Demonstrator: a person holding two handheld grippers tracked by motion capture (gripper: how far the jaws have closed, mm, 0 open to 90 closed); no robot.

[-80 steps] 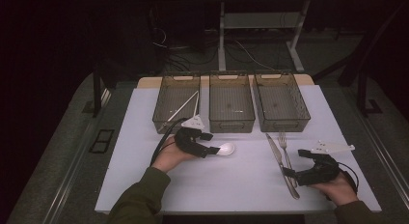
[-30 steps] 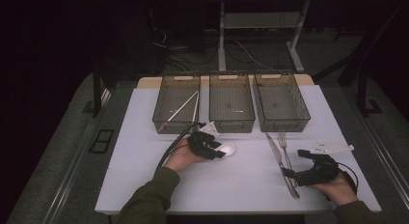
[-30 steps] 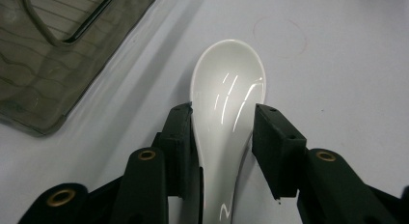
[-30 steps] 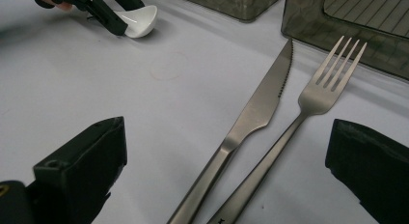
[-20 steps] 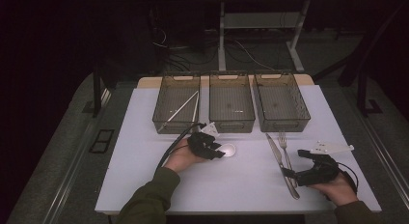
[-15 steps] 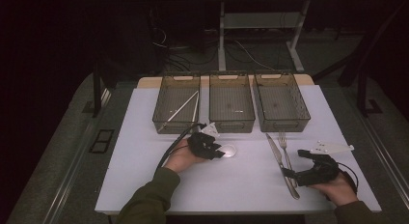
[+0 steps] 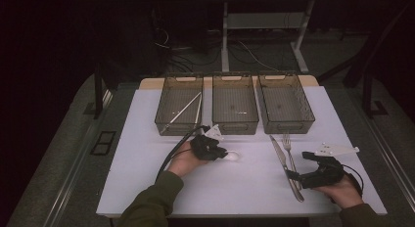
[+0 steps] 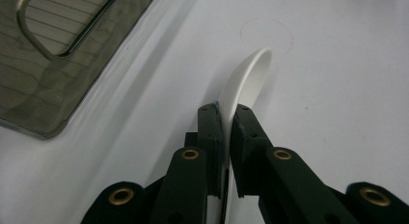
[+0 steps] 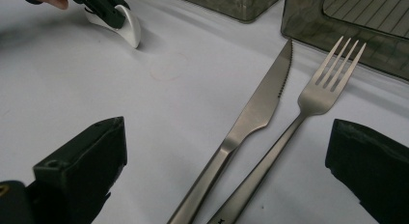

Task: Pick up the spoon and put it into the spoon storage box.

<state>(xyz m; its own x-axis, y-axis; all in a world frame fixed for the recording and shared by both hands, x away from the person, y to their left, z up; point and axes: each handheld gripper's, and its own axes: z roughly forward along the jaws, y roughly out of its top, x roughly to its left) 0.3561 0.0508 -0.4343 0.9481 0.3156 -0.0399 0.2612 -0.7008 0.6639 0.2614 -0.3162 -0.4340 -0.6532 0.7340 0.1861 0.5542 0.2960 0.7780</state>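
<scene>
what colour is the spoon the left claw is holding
White. The spoon shows best in the left gripper view, pinched between the left claw.

My left gripper [image 7: 221, 151] is matte black, with a black cable looping back from it toward the lower left of the frame and a pale grey three-cornered plate on top. Up close, its fingers [image 8: 210, 132] are flat black blocks on jointed links pinned with brass-coloured rivets. My right gripper [image 7: 295, 175] is the same black build, with a grey plate and a thin cable curling behind. My left sleeve [image 7: 149, 200] is olive green.
</scene>
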